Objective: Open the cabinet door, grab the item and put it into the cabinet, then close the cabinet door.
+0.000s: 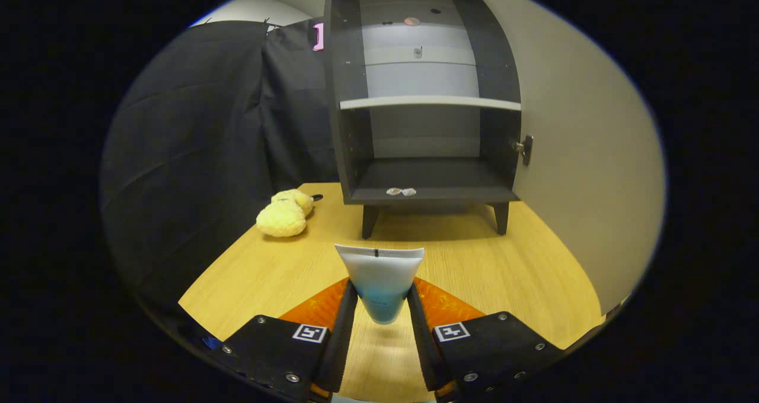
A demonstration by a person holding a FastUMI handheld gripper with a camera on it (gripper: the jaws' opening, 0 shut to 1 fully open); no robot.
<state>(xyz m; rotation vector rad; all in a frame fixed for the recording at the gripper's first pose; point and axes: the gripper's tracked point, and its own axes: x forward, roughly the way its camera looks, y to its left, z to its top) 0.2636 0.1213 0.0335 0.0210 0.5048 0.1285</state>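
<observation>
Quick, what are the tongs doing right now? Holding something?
Tongs: shut on the white and blue tube, both fingers pressing its sides, held just above the wooden table in front of the open cabinet.

recording booth | black cloth wall (195, 124) | wooden table (504, 272) | small cabinet (424, 178)
</observation>
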